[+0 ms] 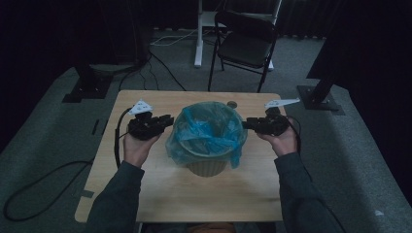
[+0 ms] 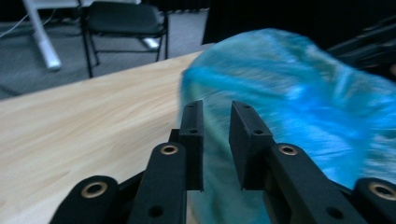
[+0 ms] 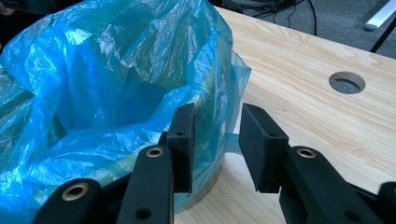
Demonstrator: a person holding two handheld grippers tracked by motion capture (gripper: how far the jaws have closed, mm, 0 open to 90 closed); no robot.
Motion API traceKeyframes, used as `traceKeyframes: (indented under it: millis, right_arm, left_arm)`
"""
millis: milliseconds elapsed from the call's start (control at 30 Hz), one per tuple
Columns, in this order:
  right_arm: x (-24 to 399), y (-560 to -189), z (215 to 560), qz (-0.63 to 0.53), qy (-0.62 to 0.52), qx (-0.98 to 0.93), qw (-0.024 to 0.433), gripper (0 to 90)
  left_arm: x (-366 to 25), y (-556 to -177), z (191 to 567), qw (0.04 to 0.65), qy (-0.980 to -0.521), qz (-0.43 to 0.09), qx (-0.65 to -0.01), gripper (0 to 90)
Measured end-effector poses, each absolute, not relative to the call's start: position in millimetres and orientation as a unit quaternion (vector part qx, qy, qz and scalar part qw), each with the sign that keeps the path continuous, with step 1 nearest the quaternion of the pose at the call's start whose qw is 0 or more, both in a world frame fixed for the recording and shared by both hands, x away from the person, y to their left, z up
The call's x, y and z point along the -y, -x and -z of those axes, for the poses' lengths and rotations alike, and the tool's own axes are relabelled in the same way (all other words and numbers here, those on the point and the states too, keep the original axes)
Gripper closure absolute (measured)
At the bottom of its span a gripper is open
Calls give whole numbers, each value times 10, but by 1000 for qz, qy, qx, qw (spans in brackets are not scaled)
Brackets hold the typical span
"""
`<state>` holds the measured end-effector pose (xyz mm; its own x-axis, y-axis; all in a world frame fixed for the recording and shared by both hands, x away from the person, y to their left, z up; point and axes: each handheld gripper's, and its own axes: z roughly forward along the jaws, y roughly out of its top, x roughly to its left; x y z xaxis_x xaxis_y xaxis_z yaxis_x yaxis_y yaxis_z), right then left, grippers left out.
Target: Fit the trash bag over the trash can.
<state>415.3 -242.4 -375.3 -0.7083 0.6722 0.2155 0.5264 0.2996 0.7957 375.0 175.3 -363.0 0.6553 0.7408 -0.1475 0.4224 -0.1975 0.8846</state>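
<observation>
From the high view I see a small cream plastic bin (image 1: 206,166) mid-table on the pale wood-grain table (image 1: 160,189), lined with a thin crinkly translucent blue plastic bag (image 1: 209,131) folded over its rim. My left gripper (image 1: 167,120) sits at the bag's left edge, my right gripper (image 1: 245,124) at its right edge, both pointing inward.

Left gripper (image 2: 215,135) view: jaws spread, with a gap between the flat black pads. Bag film (image 2: 299,98) lies behind and below that gap; it's motion-blurred, so I can't tell whether a pad touches it.

Right gripper (image 3: 219,140) view is sharp: jaws spread wider, the bag's (image 3: 116,79) draped skirt showing in the gap, no pad visibly pressing it. This view looks down into the bag's mouth, all creases and gloss. It also shows a round hole in the tabletop (image 3: 347,82), far side; in the high view that hole (image 1: 232,104) is just a small dark spot.

The bin's wall is mostly covered by film; only its base shows from above. The room is dim; a black folding chair (image 1: 245,41) stands beyond the table.
</observation>
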Motion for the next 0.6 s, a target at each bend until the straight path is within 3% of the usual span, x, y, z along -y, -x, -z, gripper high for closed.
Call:
traceKeyframes:
  millis: [600]
  right_arm:
    - [2460,-4012,3787,-477,-365,-796,77,645]
  left_arm:
    - [-1315,-3887,3295,507,-798,-145,-291,665]
